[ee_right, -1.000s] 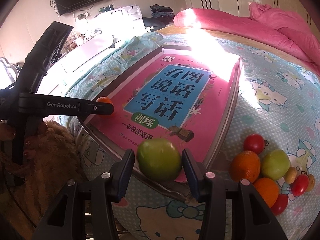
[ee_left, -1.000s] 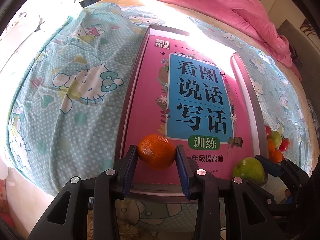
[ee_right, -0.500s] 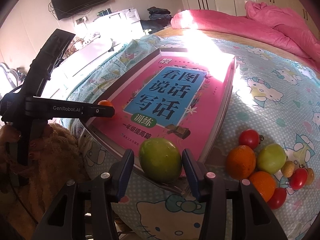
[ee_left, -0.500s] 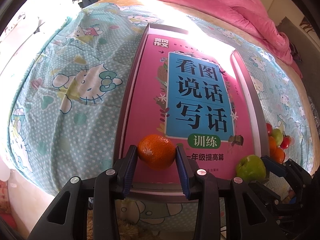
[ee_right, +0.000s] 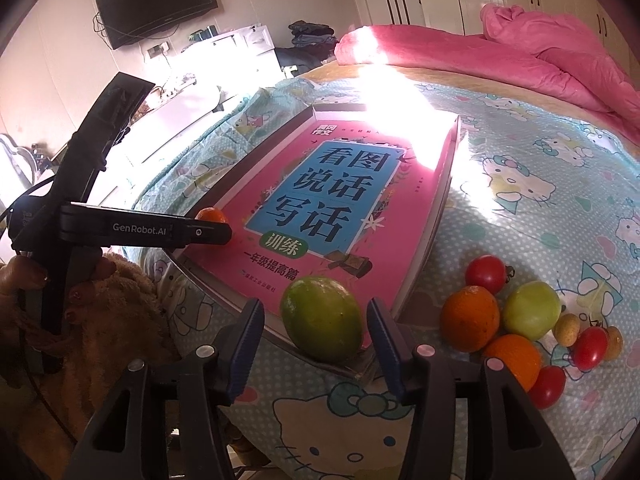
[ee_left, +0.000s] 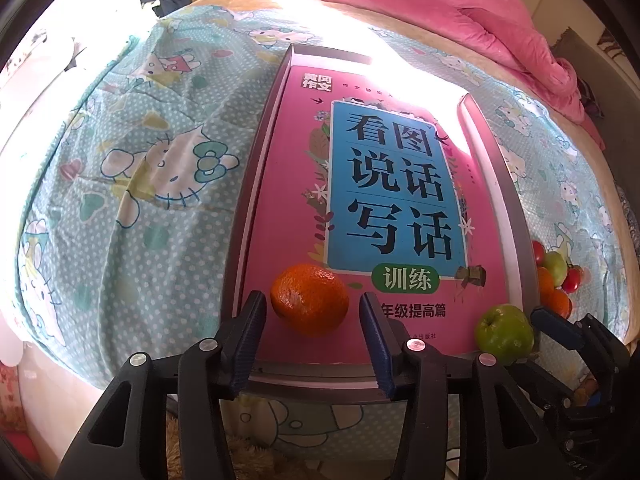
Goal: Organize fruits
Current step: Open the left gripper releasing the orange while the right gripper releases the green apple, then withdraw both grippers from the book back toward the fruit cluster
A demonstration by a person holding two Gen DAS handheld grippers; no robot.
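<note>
- Orange peel, dimpled and bright: the mandarin (ee_left: 309,299) rests on the near left corner of the pink book (ee_left: 372,216), which lies inside a grey tray (ee_left: 244,184).
- Left gripper (ee_left: 312,334): its jaws have just been opening; the blue fingers (ee_left: 249,332) now stand spread on either side of the mandarin, with a sliver of gap at each flank (released, by the look of it).
- Green apple (ee_right: 322,318): set on the near right corner of the book, by the tray's rim.
- Right gripper (ee_right: 316,340): its jaws have also just been opening; the fingers (ee_right: 386,338) flank the apple without pressing it.
- Progress, as a judgement: two fruits are placed, one at each near corner. Most of the work is left, since the fruit pile (ee_right: 520,320) (oranges, a green fruit, red tomatoes and a few small pale pieces) lies on the bedsheet (ee_right: 540,184) just beside the tray's right edge.
- Surface: a bed with a pale blue cartoon-cat sheet, sunlit across the far end of the book; a pink quilt (ee_right: 500,56) is bunched at the head.
- Room: a wall-mounted television (ee_right: 156,2), white furniture below it, and wardrobe doors behind the bed.
</note>
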